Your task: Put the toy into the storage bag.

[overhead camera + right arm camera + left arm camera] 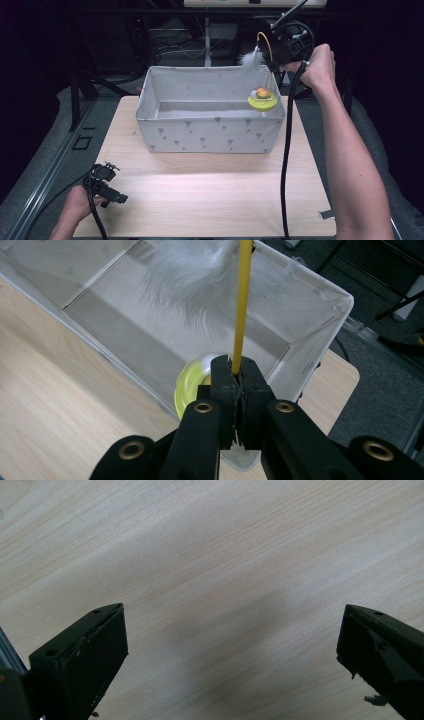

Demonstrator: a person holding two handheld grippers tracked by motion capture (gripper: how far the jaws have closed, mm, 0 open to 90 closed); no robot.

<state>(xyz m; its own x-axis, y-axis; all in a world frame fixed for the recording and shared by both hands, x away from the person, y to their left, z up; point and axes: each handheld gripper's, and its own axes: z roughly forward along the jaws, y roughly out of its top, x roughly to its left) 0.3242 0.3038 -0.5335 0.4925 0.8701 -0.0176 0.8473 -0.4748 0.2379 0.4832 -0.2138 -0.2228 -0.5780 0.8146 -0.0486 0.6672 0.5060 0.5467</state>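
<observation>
A cat toy hangs over the right end of a grey fabric box (210, 131). It has a yellow dish base (262, 102) holding an orange ball, a thin yellow wire (267, 42) and a white feather (251, 59). My right gripper (274, 64) is raised above the box's far right corner, shut on the wire. In the right gripper view the jaws (238, 375) pinch the yellow wire (243, 300), with the feather (190, 285) beyond and the base (189, 387) below, over the box (320, 325). My left gripper (120, 184) is open over the table's front left, holding nothing (232, 650).
The box stands at the far middle of the light wooden table (210, 195), its inside bare apart from the hanging toy. A black cable (286, 165) trails from the right gripper across the table's right side. Dark floor and stands surround the table.
</observation>
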